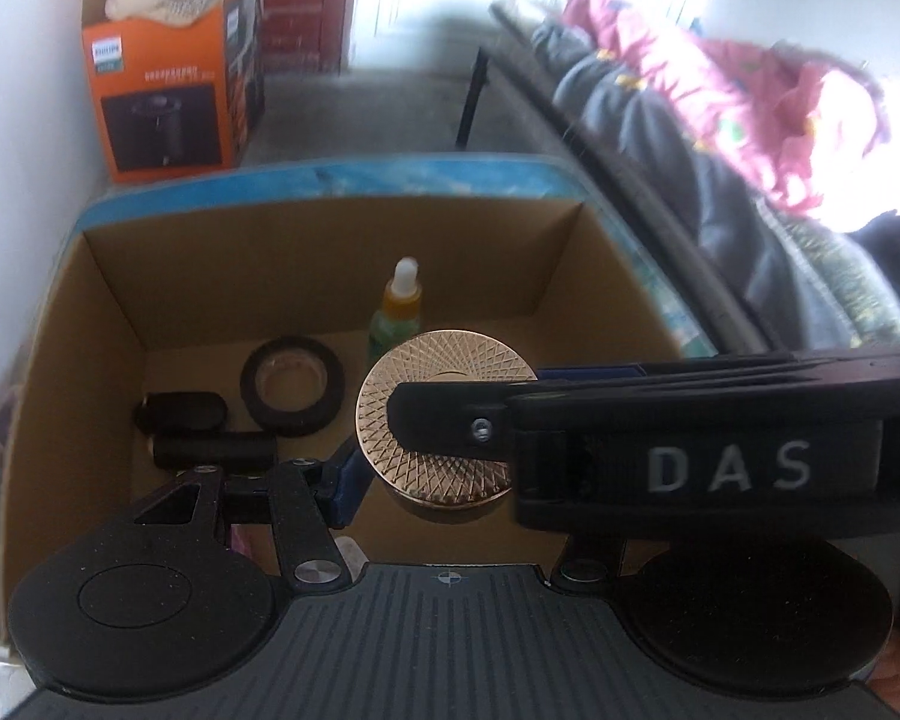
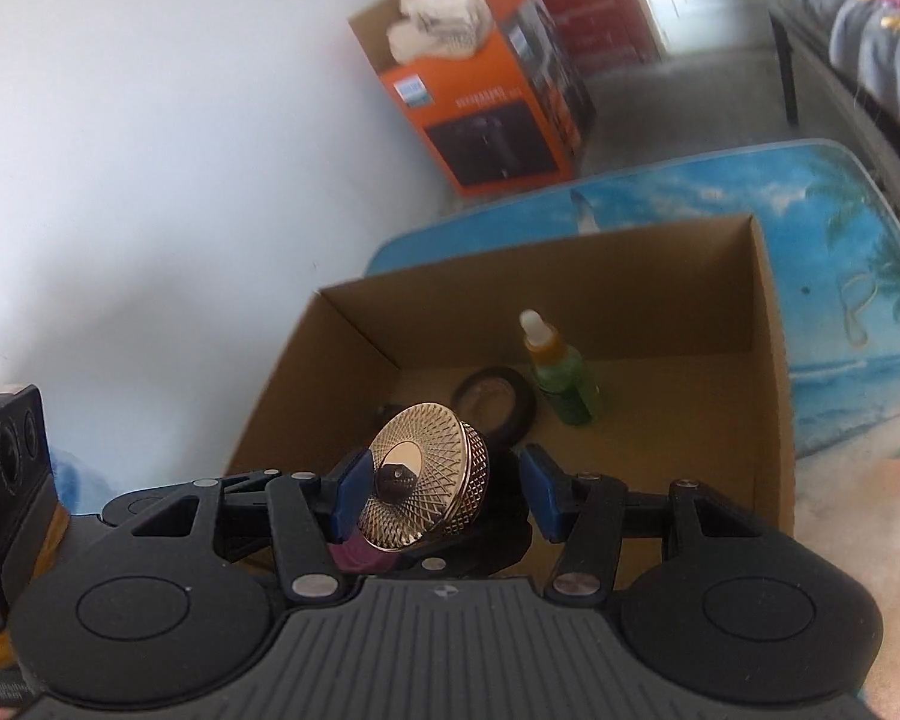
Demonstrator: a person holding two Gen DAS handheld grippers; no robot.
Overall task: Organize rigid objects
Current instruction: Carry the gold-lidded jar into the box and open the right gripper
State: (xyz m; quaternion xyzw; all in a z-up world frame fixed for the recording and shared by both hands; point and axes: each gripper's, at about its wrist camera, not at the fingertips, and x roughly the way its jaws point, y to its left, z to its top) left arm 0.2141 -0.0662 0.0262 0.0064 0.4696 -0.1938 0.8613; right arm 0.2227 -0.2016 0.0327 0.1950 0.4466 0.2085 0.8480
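Above the box (image 2: pixel 774 360), gold lid (image 2: pixel 426 474) between both grippers; left gripper (image 1: pixel 426 450) and right gripper (image 2: pixel 444 492) each half-open, pads against lid.

gold patterned lid (image 2: pixel 429 489) up over an open cardboard box (image 2: pixel 771 420), little green dropper bottle (image 2: pixel 561 378) inside, black ring (image 2: pixel 498 405) next to it

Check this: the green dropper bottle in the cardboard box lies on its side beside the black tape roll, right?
No: the green dropper bottle stands upright in the cardboard box, beside the black tape roll. The right wrist view shows it.
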